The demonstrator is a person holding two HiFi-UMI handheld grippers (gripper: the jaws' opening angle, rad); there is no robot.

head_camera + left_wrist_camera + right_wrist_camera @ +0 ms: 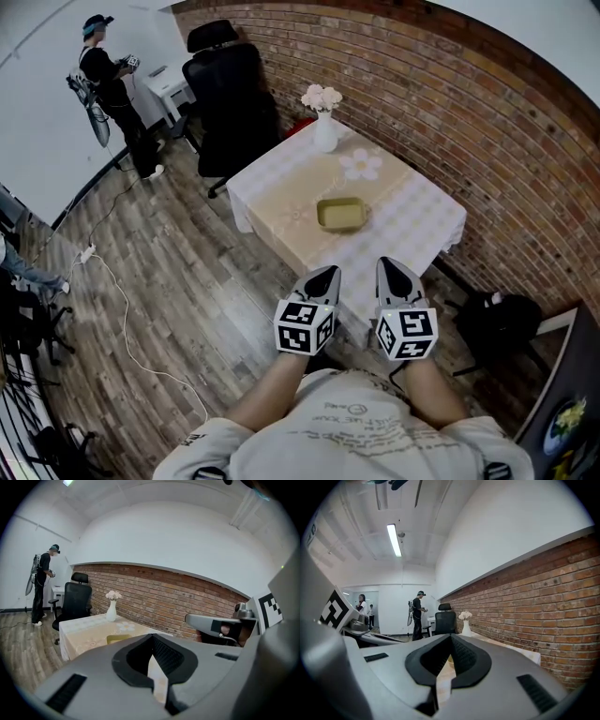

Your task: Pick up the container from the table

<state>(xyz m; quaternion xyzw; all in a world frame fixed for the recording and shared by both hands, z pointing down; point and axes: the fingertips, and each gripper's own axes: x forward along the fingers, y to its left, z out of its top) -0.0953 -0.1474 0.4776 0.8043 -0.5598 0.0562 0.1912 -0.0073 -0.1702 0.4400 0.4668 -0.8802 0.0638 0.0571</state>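
A shallow olive-green container (340, 214) sits near the middle of the table (417, 220), which has a pale cloth. In the left gripper view only a corner of the container (116, 639) shows above the jaws. Both grippers hover side by side short of the table's near edge, apart from the container. My left gripper (329, 273) is shut with nothing in it, jaws meeting at a point (152, 637). My right gripper (388, 265) is likewise shut and holds nothing (451, 637). The right gripper's body (213, 623) shows at the right of the left gripper view.
A white vase of flowers (324, 122) stands at the table's far edge. A black office chair (230, 98) is beyond the table's left corner. A brick wall (441, 103) runs behind. A black bag (497, 323) lies on the floor right; a person (111, 89) stands far left.
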